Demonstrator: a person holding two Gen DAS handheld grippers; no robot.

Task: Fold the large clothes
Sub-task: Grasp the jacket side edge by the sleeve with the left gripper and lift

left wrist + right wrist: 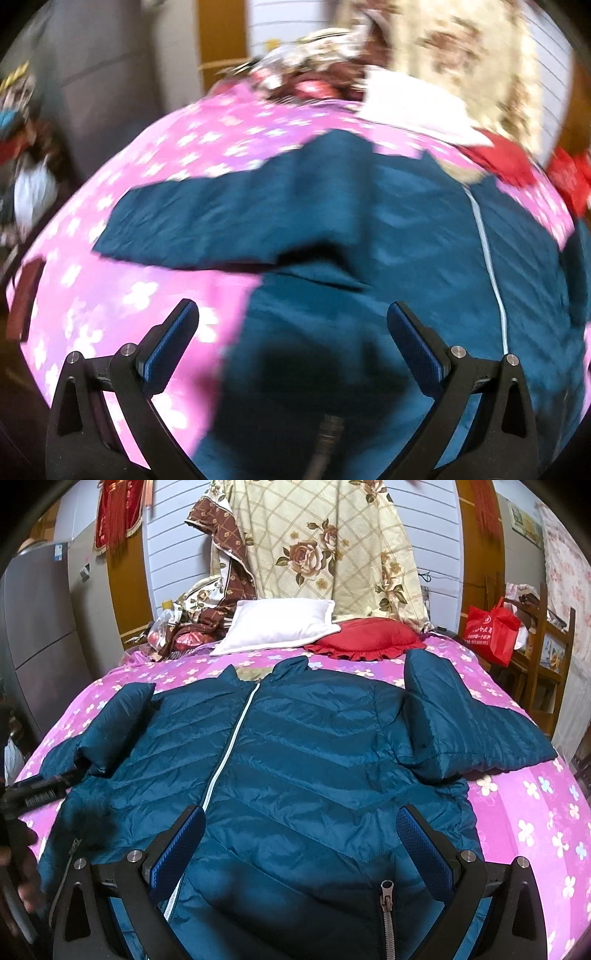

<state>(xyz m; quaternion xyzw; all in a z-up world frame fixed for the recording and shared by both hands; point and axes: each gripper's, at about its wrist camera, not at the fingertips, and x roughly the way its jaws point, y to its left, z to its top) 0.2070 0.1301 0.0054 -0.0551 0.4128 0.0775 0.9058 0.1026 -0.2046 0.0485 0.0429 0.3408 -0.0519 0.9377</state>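
Nearest in the right wrist view: right gripper point(301, 843), blue-padded fingers point(177, 845) spread wide, nothing between them, hovering above the hem of a teal puffer jacket point(314, 746). Just below the gripper, a grey pocket zipper pull point(386, 888). Jacket spread flat, front up, on a pink bedsheet with white flowers point(535, 812); pale front zipper point(231, 738) closed, running from hem to collar. Right-hand sleeve point(461, 720) folded over near the shoulder; left-hand sleeve point(110, 720) lying outward toward the bed's edge. At the far left edge, part of the other black tool point(37, 788) and a hand point(18, 853) at the frame edge.

In the blurred left wrist view: left gripper point(291, 328), fingers likewise wide apart and empty, above the jacket's side edge where teal meets pink.

Beyond the collar: a white pillow point(280, 626) overlapping a red ruffled cushion point(369, 637). Farther back, a cream rose-print quilt point(325, 542) draped against the wall. Off to the right, a red shopping bag point(491, 627) by wooden furniture.
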